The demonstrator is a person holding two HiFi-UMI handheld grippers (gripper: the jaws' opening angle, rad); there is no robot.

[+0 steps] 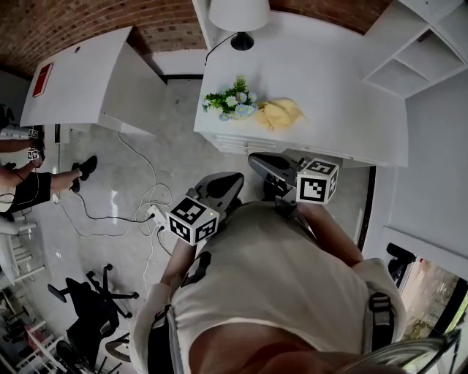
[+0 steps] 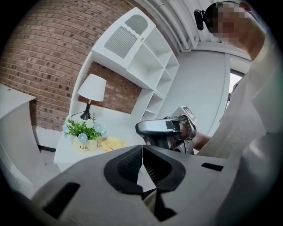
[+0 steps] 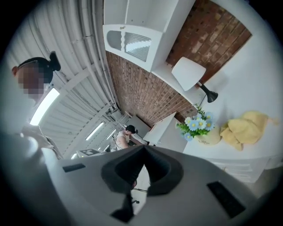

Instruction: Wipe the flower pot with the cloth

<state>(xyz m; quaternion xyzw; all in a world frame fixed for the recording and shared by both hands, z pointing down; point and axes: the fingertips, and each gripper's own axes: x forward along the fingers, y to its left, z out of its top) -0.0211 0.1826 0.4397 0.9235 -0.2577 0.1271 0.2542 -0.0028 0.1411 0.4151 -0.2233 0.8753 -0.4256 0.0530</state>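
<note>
Head view: I stand back from the white tabletop, with both tools held out in front of my chest, well apart from everything on it. My left gripper and right gripper point toward the small cream flower pot with blue and white flowers. It stands near the tabletop's front edge, with the crumpled yellow cloth just beside it on the right. A white-shaded lamp stands behind them.

Left gripper view: my fingers are clenched together with nothing between them. The pot and cloth sit well ahead, off to the left.

Right gripper view: these fingers are pressed together too, and empty. The pot and cloth lie ahead on the right.

I judge this to be the approach, with no wiping begun. To do it well, I should spread the right fingers before reaching the cloth and pinch a thick fold at its bunched middle. The left should steady the pot low on its wall, clear of the flowers, since it looks light and could tip.
</note>
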